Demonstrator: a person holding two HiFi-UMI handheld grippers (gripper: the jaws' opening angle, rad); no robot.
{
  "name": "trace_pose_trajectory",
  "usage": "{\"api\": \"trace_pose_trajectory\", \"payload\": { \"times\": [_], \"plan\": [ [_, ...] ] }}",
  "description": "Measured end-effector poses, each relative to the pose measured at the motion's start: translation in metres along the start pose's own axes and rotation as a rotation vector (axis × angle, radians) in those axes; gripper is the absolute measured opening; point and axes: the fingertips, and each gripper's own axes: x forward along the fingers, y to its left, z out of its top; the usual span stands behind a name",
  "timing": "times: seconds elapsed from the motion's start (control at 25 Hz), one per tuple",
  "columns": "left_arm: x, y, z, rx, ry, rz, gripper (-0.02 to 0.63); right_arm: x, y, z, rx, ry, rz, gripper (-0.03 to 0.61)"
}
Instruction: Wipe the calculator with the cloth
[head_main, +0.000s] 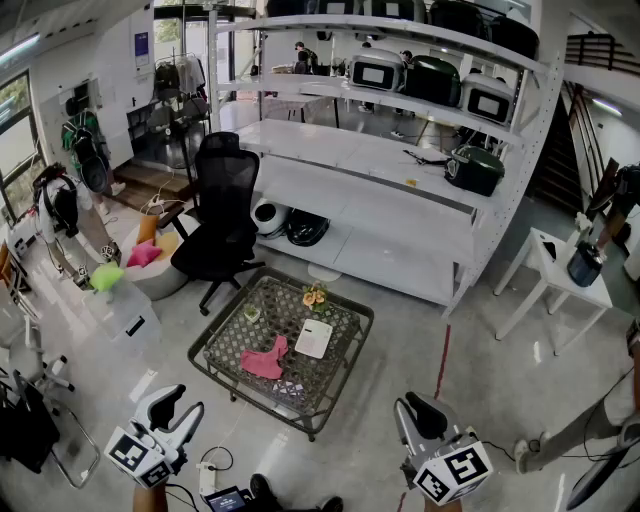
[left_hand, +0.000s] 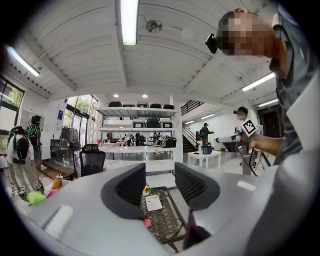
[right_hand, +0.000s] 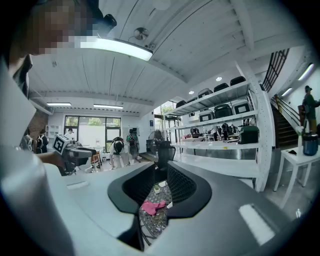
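A white calculator (head_main: 314, 338) lies on a low wicker-topped table (head_main: 215, 375), with a crumpled pink cloth (head_main: 265, 359) just to its left. Both grippers hang level near the bottom of the head view, well short of the table. My left gripper (head_main: 180, 400) has its jaws apart with nothing between them; through its gap (left_hand: 160, 187) I see the calculator (left_hand: 153, 202) far ahead. My right gripper (head_main: 412, 405) is shut and empty; past its jaws (right_hand: 161, 187) the cloth (right_hand: 153, 206) shows on the distant table.
A small orange-and-yellow object (head_main: 314, 296) and a little green cup (head_main: 252, 313) stand on the table's far side. Behind it are a black office chair (head_main: 222, 215) and white shelving (head_main: 400, 200). A white side table (head_main: 555, 270) stands at the right.
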Motion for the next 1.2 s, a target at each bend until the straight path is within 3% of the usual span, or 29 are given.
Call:
{"api": "trace_pose_trajectory", "payload": {
  "times": [0.24, 0.72, 1.04, 1.2],
  "plan": [
    [-0.007, 0.049, 0.003, -0.002, -0.026, -0.035, 0.192, 0.027, 0.034, 0.004, -0.001, 0.004, -0.043, 0.055],
    [-0.004, 0.123, -0.027, -0.052, -0.031, -0.132, 0.192, 0.070, 0.086, -0.001, -0.008, 0.041, -0.137, 0.054],
    [-0.008, 0.153, -0.036, -0.095, -0.049, -0.172, 0.191, 0.100, 0.110, 0.015, 0.047, 0.006, -0.148, 0.055],
    [-0.008, 0.167, -0.043, -0.121, -0.040, -0.169, 0.190, 0.119, 0.120, 0.017, 0.038, 0.036, -0.127, 0.055]
  ]
}}
